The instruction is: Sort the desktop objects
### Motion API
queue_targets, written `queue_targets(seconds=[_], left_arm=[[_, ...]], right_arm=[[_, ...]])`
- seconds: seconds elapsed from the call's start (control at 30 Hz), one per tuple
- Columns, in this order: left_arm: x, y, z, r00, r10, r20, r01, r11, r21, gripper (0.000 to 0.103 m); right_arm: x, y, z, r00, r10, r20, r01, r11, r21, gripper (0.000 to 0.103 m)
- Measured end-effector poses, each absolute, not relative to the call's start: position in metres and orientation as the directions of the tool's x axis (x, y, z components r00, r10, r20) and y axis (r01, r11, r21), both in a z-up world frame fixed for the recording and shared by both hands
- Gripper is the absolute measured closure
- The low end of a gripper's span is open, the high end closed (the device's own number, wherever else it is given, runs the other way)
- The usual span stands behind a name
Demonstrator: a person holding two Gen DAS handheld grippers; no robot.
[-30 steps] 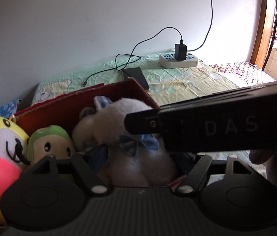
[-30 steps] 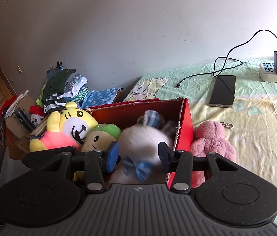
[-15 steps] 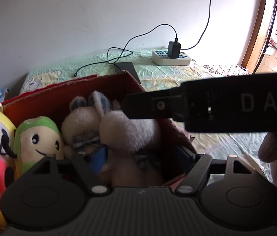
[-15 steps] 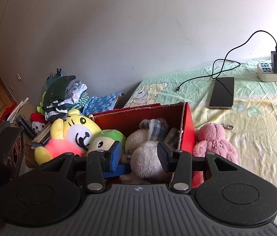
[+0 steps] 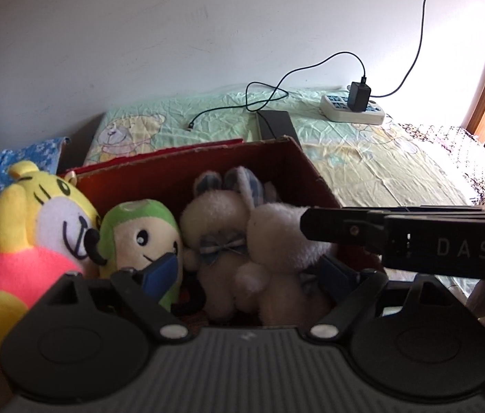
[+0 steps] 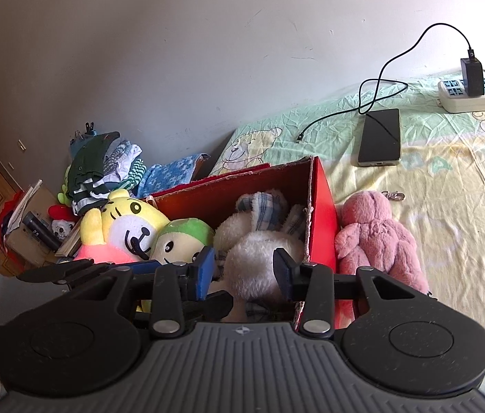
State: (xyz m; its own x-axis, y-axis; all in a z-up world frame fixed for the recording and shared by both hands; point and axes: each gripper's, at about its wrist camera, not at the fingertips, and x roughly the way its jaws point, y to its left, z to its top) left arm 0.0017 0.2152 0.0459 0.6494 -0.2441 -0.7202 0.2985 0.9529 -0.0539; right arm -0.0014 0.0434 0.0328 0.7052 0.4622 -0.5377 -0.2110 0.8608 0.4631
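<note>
Since a second ago, both grippers have drawn back from the red box (image 6: 321, 206), and the white plush rabbit (image 6: 259, 261) that sat between the right fingers now lies inside it, against the right-hand wall beside a second pale rabbit with checked ears (image 5: 214, 220). The right gripper (image 6: 244, 270) hangs over the box's near edge, its jaws apart on either side of the rabbit without clamping it, which reads as a release just made. The left gripper (image 5: 249, 275) is likewise spread wide, holding nothing. A green-hooded doll (image 5: 139, 230) and a yellow tiger (image 5: 35, 227) fill the box's left end, so the toys are packed side by side. Only the right wrist view shows the pink plush (image 6: 376, 237) lying outside on the bedsheet (image 6: 466, 206), touching the box wall, probably next to be sorted. The left view alone shows the right gripper's side crossing over the rabbit.
</note>
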Motion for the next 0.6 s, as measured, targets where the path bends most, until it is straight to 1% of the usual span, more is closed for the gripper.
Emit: queue_targets(seconds=[0.33,0.6], left_arm=[[0.003,0.228,0.042,0.616,-0.134,-0.776,0.202,0.979,-0.009,0.013],[0.002,0.231,0.035,0.591,-0.097,-0.801,0.174,0.985,0.01,0.013]], right_arm=[[0.0,0.052,0.026,0.692,0.454,-0.562,-0.201,0.868,0.453,0.06],[-0.002,0.056,0.023,0.689,0.436,-0.579,-0.194,0.881,0.432,0.06]])
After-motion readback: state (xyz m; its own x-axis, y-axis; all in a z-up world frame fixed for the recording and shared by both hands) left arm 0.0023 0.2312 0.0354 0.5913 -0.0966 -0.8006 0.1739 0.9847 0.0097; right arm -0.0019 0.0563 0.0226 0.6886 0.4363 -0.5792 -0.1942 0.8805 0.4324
